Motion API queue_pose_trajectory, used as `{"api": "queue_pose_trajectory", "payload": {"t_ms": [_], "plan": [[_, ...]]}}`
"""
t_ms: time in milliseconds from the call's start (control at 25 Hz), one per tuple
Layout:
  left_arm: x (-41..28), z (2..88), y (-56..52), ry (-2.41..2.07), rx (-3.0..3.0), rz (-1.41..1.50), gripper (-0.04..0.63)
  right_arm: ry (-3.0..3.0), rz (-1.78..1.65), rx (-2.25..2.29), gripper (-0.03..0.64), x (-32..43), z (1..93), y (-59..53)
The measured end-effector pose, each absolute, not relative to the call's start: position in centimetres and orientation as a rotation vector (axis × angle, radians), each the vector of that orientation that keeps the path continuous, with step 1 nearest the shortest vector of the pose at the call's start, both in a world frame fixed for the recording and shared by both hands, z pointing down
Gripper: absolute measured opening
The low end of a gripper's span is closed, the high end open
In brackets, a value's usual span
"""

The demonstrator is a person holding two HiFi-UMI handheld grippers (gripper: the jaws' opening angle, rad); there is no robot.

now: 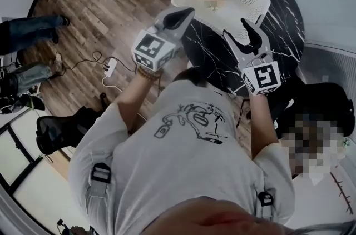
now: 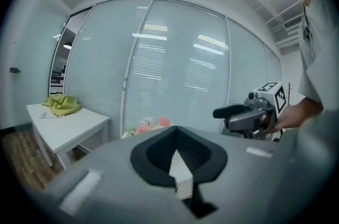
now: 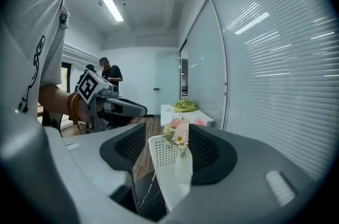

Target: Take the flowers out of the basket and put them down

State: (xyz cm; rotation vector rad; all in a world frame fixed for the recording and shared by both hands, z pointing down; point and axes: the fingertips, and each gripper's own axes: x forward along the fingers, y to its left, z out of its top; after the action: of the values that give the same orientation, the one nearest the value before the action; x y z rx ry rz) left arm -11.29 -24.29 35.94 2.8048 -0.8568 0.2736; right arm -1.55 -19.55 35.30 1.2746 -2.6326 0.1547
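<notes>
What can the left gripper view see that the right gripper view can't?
Only the left gripper view: the right tongs, seen from the side. Only the right gripper view: the left tongs, the black marble table and a person standing far back. Both: the flowers, the white basket and the green cloth.

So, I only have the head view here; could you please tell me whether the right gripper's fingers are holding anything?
Observer: No. The right gripper view shows the right gripper with its fingers apart. The white perforated plastic basket shows between them, not clamped.
Operator: Thank you. Are the flowers inside it?
Observer: Yes, a small bunch of pink and white flowers rises above its rim.
Operator: And the left gripper, please?
Observer: In its own view the left gripper has its fingers together at the tips, with nothing gripped.
</notes>
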Motion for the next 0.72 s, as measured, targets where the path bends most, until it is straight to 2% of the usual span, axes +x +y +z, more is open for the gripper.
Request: {"api": "queue_pose_trajectory", "payload": {"t_ms": [160, 320, 720], "plan": [[-12.2, 37.9, -27.1, -0.900, 2.800, 0.314, 0.002, -2.617, 0.188, 1.236, 0.302, -1.4, 37.7, -22.1], [-12.9, 39.9, -29.3, -0.923, 2.778, 0.356, 0.003, -2.585, 0.233, 1.197, 0.381, -1.2, 40.3, -24.5], [-13.8, 44.3, -33.3, -0.931, 2.763, 0.484, 0.003, -2.556, 0.232, 1.109, 0.461, -1.2, 45.9, -30.2]]}}
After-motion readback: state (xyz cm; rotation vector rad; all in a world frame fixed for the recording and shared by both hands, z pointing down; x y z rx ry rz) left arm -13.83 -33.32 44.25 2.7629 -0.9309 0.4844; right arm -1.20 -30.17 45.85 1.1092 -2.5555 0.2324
